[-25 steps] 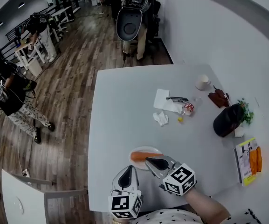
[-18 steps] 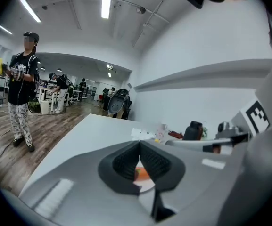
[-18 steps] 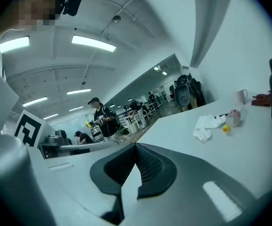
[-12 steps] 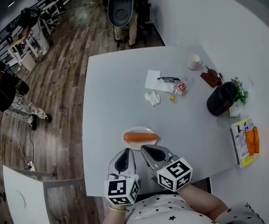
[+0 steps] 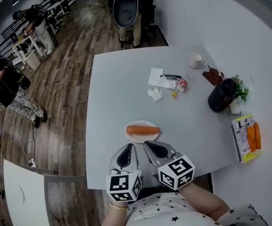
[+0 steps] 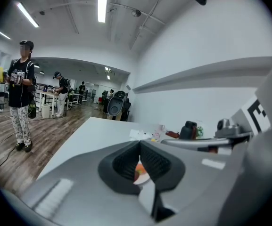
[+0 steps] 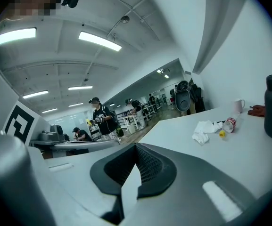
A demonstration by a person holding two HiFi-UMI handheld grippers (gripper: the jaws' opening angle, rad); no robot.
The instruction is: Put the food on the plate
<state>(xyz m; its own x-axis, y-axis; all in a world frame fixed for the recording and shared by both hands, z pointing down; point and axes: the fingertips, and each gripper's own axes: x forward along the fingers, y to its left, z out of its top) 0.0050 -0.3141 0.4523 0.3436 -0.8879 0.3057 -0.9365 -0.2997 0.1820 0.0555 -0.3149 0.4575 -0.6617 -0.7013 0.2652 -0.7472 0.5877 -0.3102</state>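
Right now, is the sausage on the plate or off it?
On the plate. In the head view the sausage lies across the small white plate, whose rim shows around it.

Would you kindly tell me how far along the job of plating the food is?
Done: the sausage lies on the plate. In hand: nothing. The left gripper and right gripper sit short of the plate, near the edge of the table, with jaws shut and empty. Left: seemingly nothing more for this sausage.
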